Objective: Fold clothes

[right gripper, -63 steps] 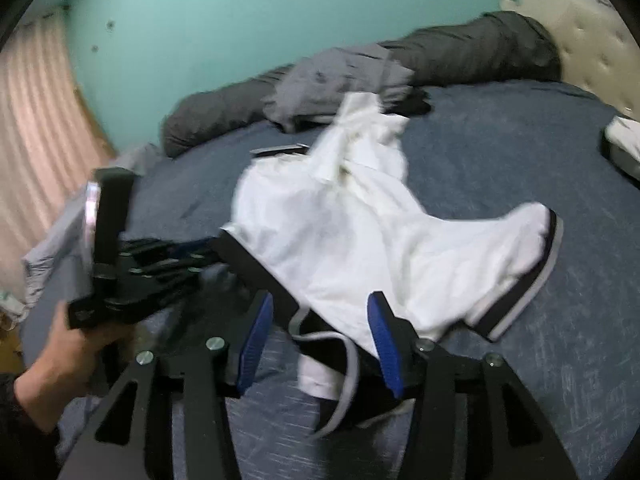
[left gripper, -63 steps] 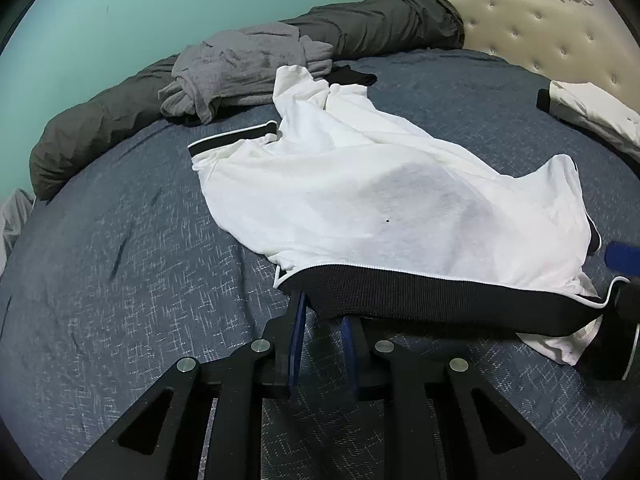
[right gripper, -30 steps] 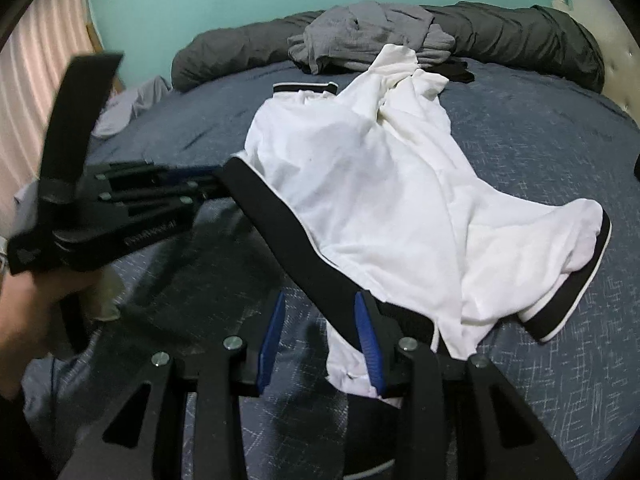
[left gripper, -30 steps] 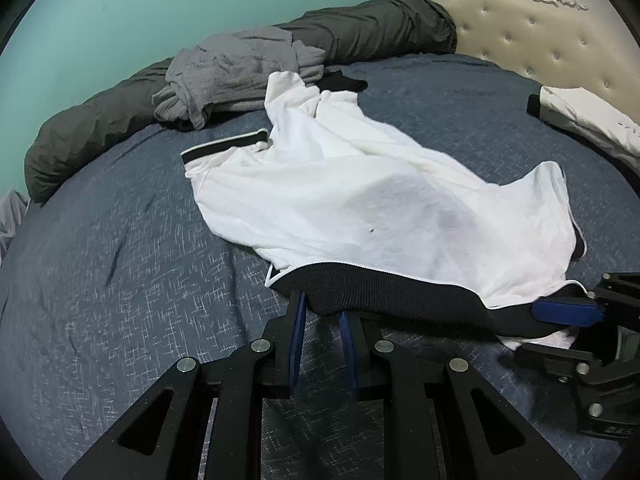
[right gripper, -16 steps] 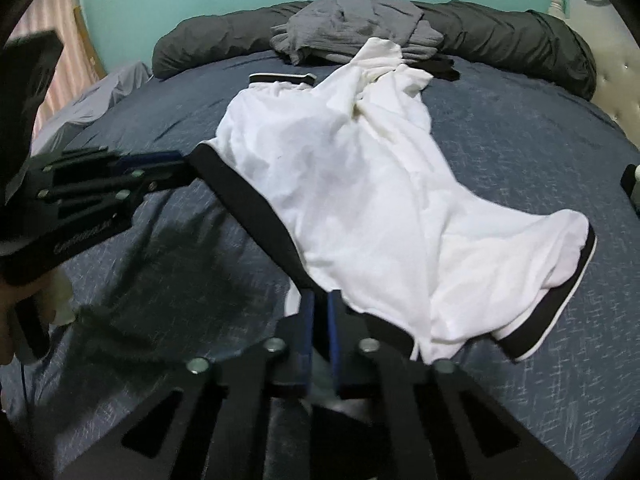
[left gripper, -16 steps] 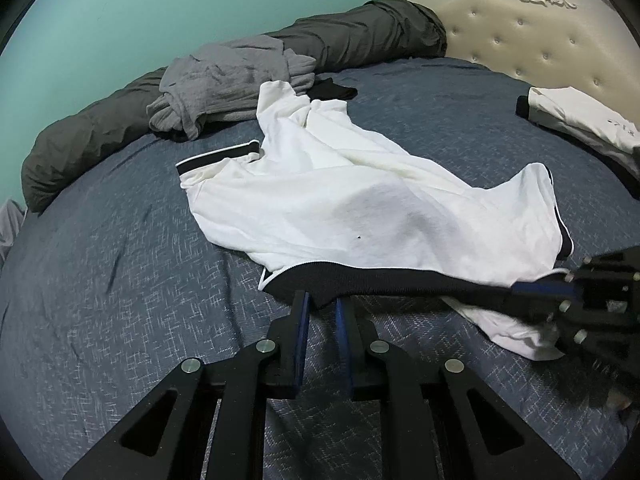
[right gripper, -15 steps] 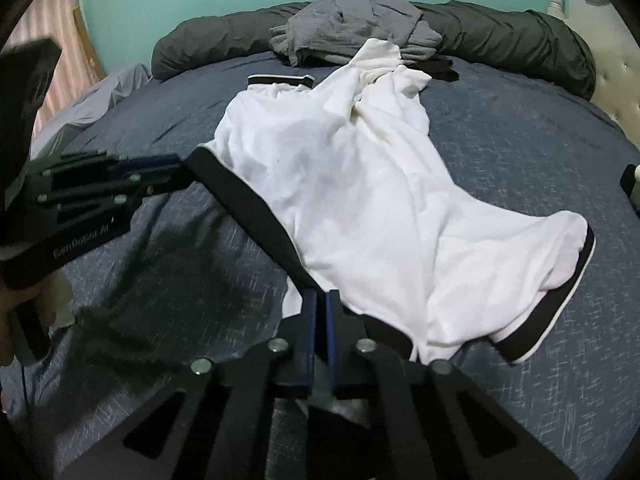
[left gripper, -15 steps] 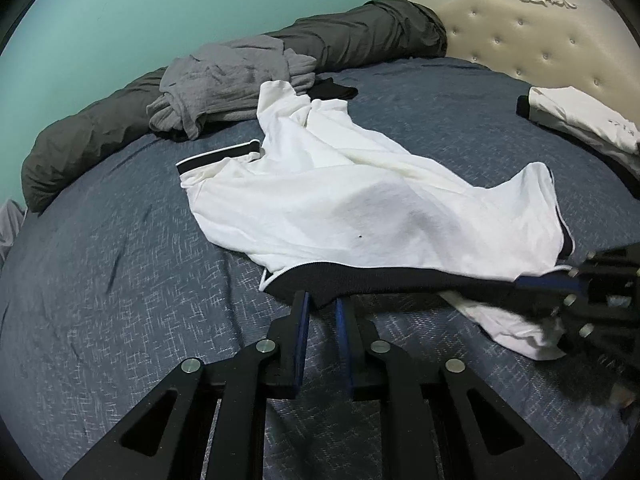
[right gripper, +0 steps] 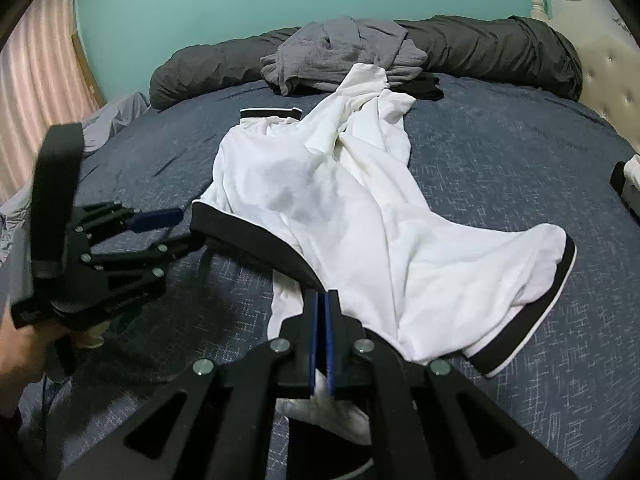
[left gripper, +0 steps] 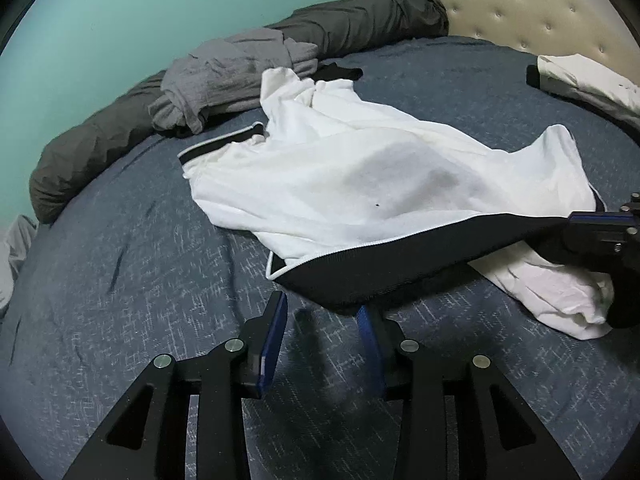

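Observation:
A white garment (left gripper: 360, 176) with a black ribbed hem (left gripper: 400, 256) lies crumpled across the blue bed (left gripper: 120, 280). My left gripper (left gripper: 322, 308) is open, and the hem's left end hangs just over its right finger. The right wrist view shows the same gripper (right gripper: 186, 230) open beside the hem's end (right gripper: 208, 216). My right gripper (right gripper: 321, 296) is shut on the hem's other end, with white fabric (right gripper: 360, 208) bunched under it. From the left wrist view it (left gripper: 592, 228) holds the hem taut at the right edge. A black cuff (right gripper: 532, 304) lies to the right.
A grey crumpled garment (left gripper: 232, 76) and a dark rolled duvet (left gripper: 360, 16) lie along the far edge by the teal wall. Folded white clothing (left gripper: 580, 76) sits by the padded headboard (left gripper: 520, 4). A hand (right gripper: 16, 356) holds the left gripper. A pink curtain (right gripper: 32, 92) hangs on the left.
My left gripper, shut on the hem before, now stands open. My right gripper closed on the hem's other end about half a second ago and stays shut.

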Motion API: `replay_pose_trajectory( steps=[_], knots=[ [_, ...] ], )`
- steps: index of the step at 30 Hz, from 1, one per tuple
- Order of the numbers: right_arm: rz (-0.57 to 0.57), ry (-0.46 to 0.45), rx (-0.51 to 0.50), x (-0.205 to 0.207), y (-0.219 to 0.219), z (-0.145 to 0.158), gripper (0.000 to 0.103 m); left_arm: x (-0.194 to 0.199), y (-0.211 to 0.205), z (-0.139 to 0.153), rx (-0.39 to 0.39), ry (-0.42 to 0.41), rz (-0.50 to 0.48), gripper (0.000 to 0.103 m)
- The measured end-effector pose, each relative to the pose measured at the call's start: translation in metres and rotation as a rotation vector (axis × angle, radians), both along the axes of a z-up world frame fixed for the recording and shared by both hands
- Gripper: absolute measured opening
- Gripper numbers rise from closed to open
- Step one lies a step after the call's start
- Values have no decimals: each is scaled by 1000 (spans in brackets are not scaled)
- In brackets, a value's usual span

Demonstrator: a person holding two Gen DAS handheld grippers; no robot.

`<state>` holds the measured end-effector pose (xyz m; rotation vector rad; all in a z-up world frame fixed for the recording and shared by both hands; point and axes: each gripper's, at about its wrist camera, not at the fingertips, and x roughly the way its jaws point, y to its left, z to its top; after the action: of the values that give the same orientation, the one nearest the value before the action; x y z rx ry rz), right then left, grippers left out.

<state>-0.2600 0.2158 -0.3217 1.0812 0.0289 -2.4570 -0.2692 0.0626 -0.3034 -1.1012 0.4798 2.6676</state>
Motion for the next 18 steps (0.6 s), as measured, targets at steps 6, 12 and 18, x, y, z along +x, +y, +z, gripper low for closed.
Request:
replay_pose_trajectory(
  steps=[6, 12, 18],
  knots=[
    [-3, -10, -25, 0, 2, -1, 3, -2, 2, 1, -3, 21, -11, 27],
    [11, -1, -52, 4, 2, 3, 3, 13, 4, 26, 27, 63, -33, 5],
    [-6, 108, -35, 29, 8, 39, 2, 54, -1, 77, 81, 113, -44, 4]
  ],
)
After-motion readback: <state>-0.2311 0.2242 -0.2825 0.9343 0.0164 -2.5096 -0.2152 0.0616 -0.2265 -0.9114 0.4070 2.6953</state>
